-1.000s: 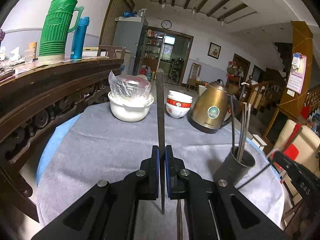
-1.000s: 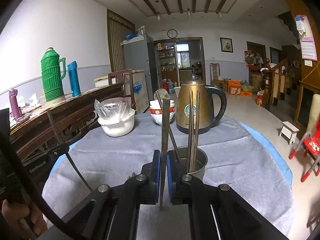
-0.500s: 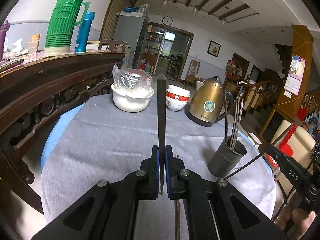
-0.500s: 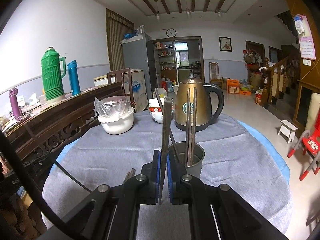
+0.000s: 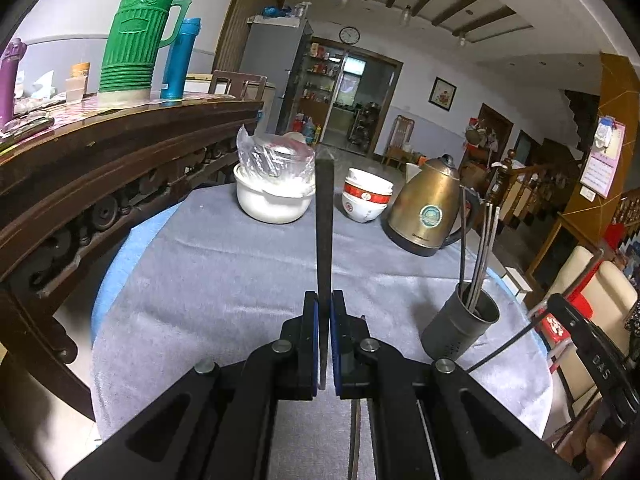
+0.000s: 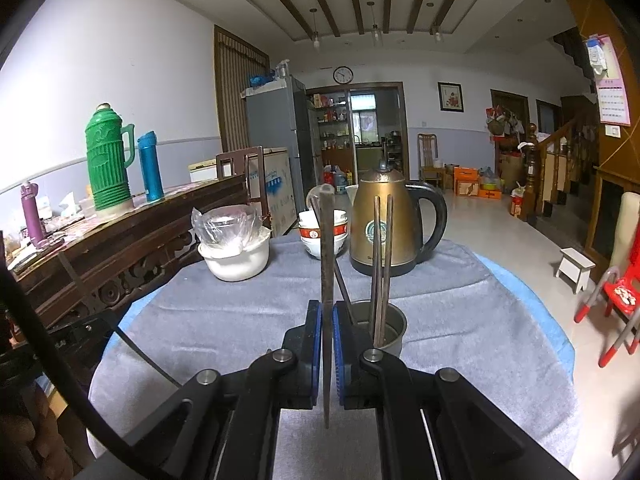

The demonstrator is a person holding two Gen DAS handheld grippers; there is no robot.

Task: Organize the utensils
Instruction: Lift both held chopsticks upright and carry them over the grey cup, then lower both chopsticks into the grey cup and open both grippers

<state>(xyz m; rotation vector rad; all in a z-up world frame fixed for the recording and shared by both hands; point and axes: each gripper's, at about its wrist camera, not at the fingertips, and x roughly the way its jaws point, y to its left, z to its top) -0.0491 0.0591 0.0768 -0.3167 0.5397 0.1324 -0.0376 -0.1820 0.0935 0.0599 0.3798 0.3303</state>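
My left gripper (image 5: 324,312) is shut on a flat dark utensil (image 5: 324,216) that stands upright between its blue pads above the grey cloth. A grey metal holder cup (image 5: 460,330) with several chopsticks stands to its right. My right gripper (image 6: 327,320) is shut on a flat metal utensil (image 6: 327,248), held upright just in front of the same holder cup (image 6: 390,330), which holds two chopsticks (image 6: 380,264) and a dark-handled utensil.
On the round table's grey cloth (image 5: 224,264) stand a white pot with a plastic bag (image 5: 272,196), stacked red-and-white bowls (image 5: 366,200) and a brass kettle (image 5: 428,216). A dark wooden sideboard (image 5: 100,152) with a green thermos runs along the left. Red stools (image 6: 616,304) stand right.
Both grippers have drawn back from the table and risen slightly, each still holding its utensil. The holder cup and dishes look farther away in both views.
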